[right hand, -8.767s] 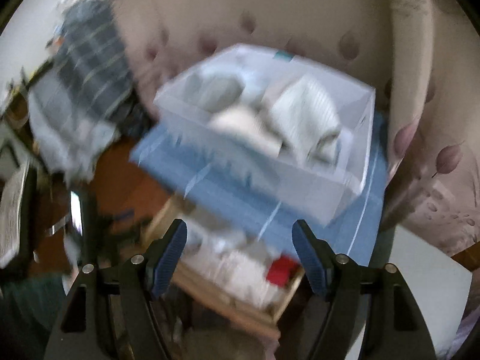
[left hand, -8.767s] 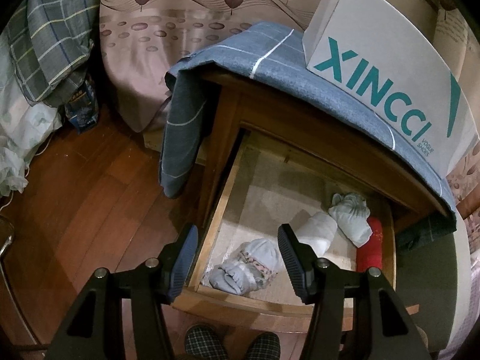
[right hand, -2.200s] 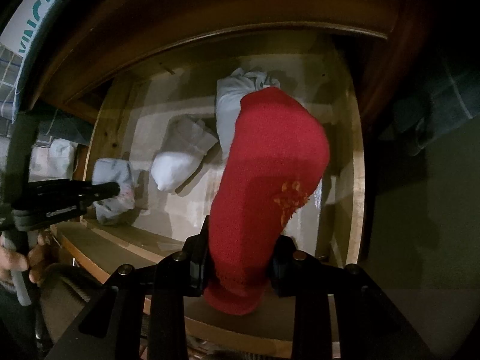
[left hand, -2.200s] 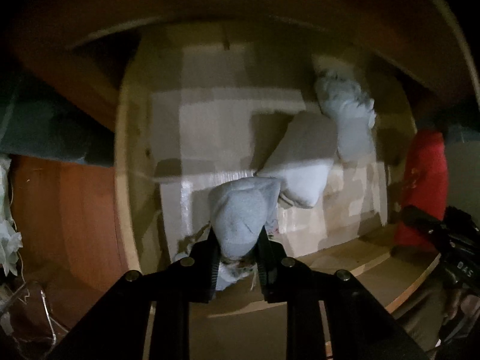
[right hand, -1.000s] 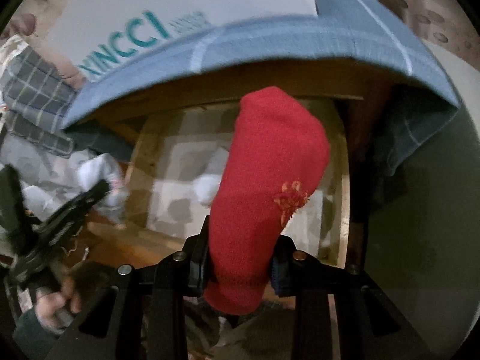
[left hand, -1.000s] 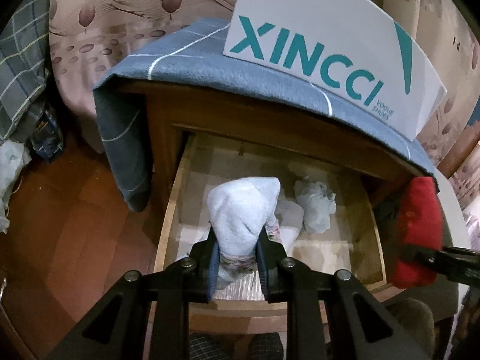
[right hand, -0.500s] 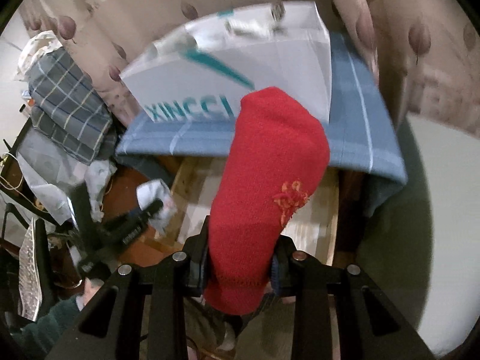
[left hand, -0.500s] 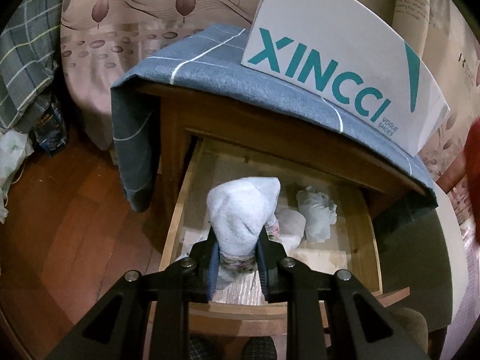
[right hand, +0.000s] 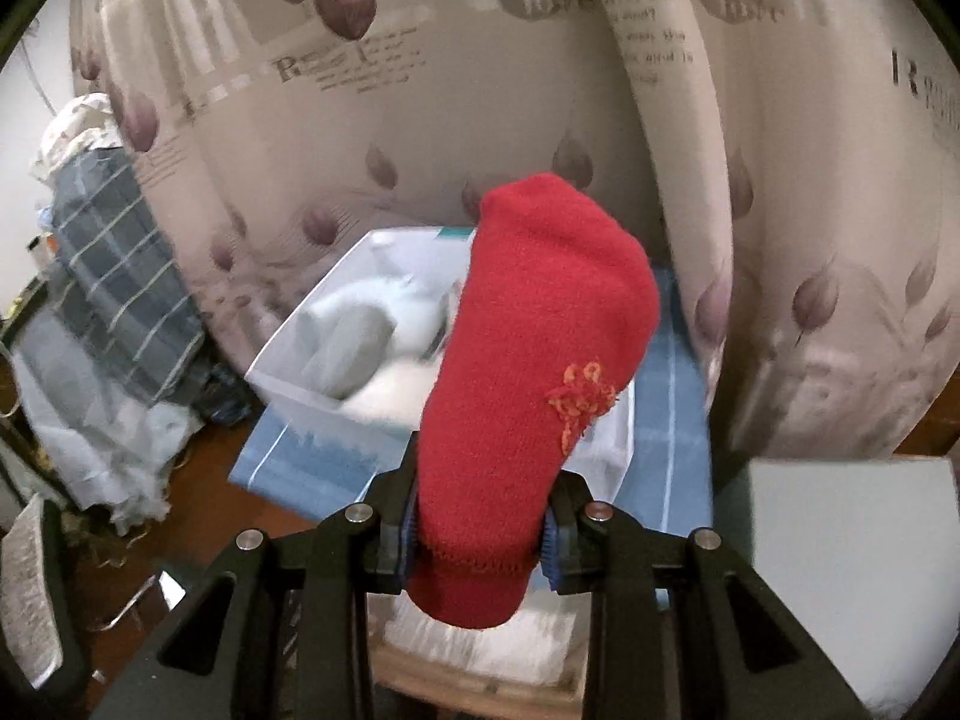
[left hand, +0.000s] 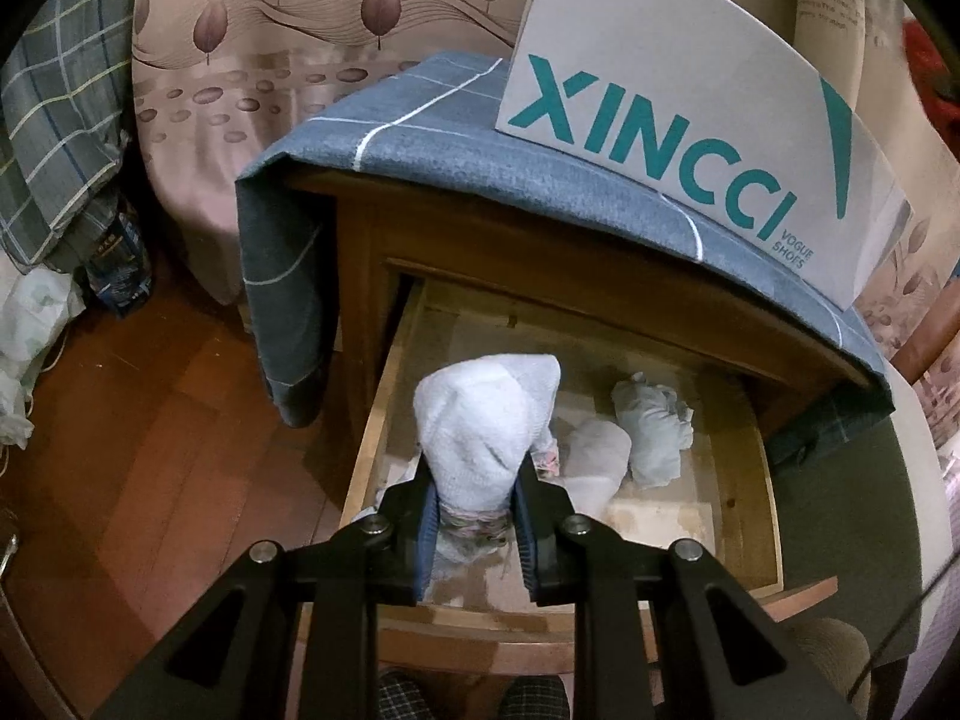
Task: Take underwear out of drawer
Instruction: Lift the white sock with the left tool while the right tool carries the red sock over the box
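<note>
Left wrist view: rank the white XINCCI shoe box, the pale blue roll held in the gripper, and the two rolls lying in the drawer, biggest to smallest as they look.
1. White XINCCI shoe box.
2. Pale blue roll in the left gripper; nearness to the camera inflates it.
3. White roll and grey-blue bundle in the wooden drawer: alike, no ranking.

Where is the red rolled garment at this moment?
In the right wrist view, the red rolled garment is clamped in the right hand-held gripper, raised in front of the open white box on the blue cloth.

Right hand-held gripper [right hand: 477, 531] clamps red bundle [right hand: 534, 372] before white box [right hand: 336, 384].
</note>
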